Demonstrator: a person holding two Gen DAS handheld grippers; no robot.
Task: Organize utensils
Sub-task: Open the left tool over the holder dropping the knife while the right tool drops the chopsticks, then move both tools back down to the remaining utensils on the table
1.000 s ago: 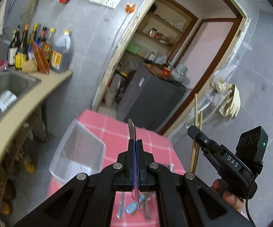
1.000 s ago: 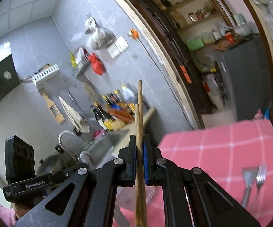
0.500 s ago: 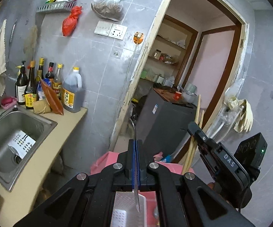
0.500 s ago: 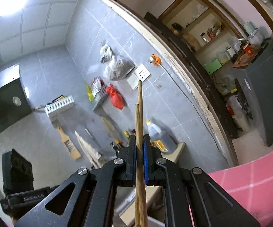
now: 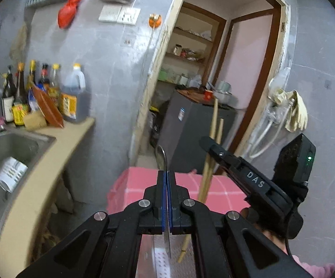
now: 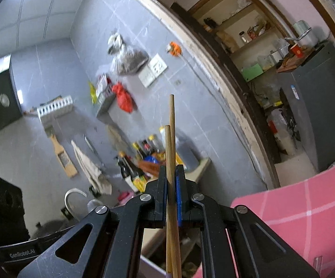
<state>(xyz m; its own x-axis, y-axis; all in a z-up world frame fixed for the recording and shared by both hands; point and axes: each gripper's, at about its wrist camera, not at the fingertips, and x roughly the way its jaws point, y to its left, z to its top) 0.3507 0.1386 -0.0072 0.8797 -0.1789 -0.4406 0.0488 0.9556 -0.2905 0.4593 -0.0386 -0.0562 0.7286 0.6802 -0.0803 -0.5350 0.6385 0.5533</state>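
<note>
While both tools hover above the pink checked table (image 5: 142, 180): two chopsticks (image 6: 171, 153), clamped in right gripper (image 6: 172, 173); one metal utensil (image 5: 164, 159), clamped in left gripper (image 5: 166, 176). Grey-tiled kitchen.

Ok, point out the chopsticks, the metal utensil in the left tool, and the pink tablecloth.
chopsticks (image 6: 172, 153): right wrist view, shafts above the pads.
metal utensil (image 5: 163, 157): left wrist view, upper end.
pink tablecloth (image 5: 135, 183): left wrist view, bare far corner.
</note>
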